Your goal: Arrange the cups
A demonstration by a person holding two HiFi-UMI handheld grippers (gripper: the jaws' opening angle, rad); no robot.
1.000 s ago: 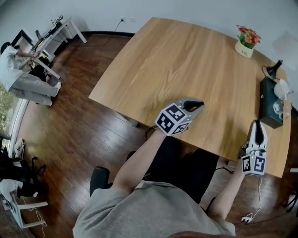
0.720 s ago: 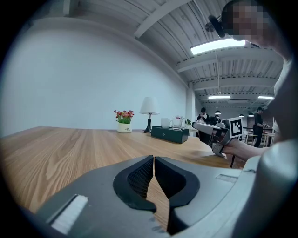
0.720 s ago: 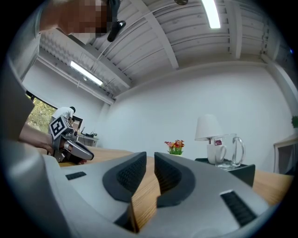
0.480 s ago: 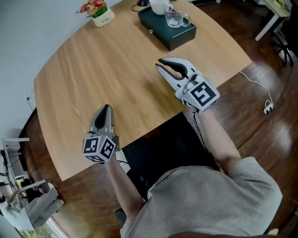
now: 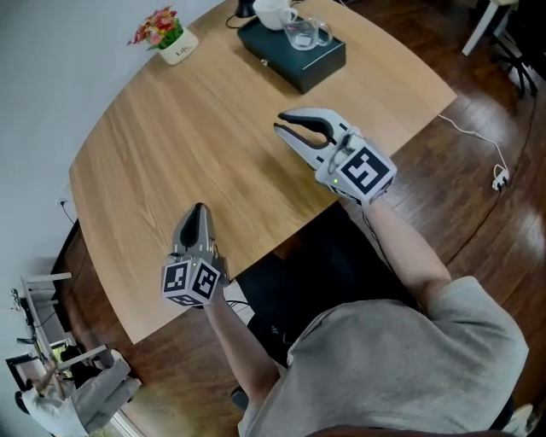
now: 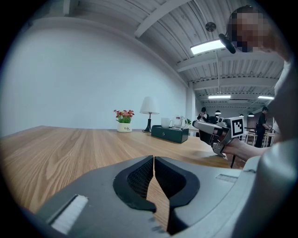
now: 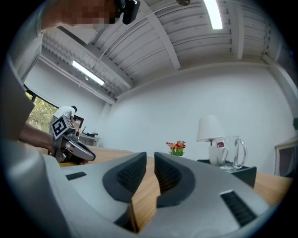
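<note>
Not started: white cup [image 5: 271, 12] and glass cup [image 5: 305, 32] sit on dark box [image 5: 294, 55]; left tool [image 5: 199, 208] and right tool [image 5: 281, 130] closed, empty.

I record the table [image 5: 171, 145] as pale wood, straight-grained, with a smooth matt finish. The floor [image 5: 478, 111] is dark wood board, glossy enough to carry reflections. The left tool [image 5: 199, 208] and right tool [image 5: 281, 129] have smooth grey plastic shells with a dull sheen. Their pads [image 6: 138, 179] are black and matt, with a fine cross-hatched texture. The box [image 5: 292, 55] looks dark green and matt. I see the mug [image 5: 307, 33] is clear glass and the cup [image 5: 273, 12] glossy white. The person's shirt [image 5: 401, 367] is grey cloth.
</note>
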